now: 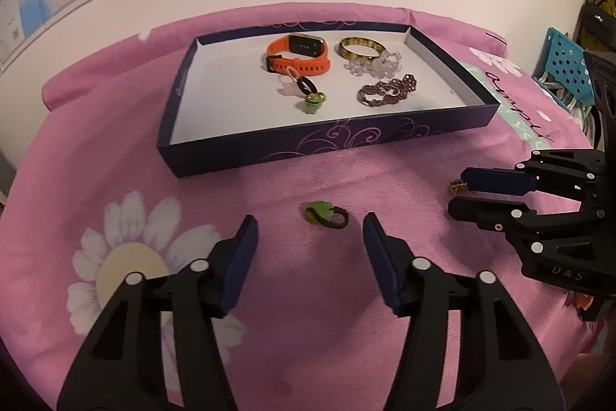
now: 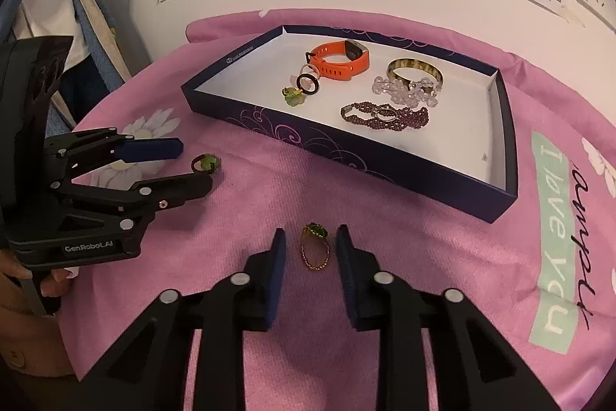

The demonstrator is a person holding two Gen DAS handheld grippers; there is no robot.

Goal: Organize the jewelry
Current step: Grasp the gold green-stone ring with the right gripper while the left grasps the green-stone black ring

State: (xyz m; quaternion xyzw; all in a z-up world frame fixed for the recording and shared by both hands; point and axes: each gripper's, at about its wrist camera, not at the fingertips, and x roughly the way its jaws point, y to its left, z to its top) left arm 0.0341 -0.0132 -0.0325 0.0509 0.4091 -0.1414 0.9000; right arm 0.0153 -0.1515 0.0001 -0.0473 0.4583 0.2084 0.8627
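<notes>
Mostly sorted: two small pieces left on the pink fleecy blanket-covered surface, outside the shallow navy cardboard tray.

Already inside, toward its far side: orange rubber watch, glossy amber bangle, clear bead bracelet, maroon beaded strand, small rings. Left gripper wide, empty, short of the green-stone dark-band ring; right gripper narrower, fingers flanking the untouched gold chain ring with green stone.
</notes>
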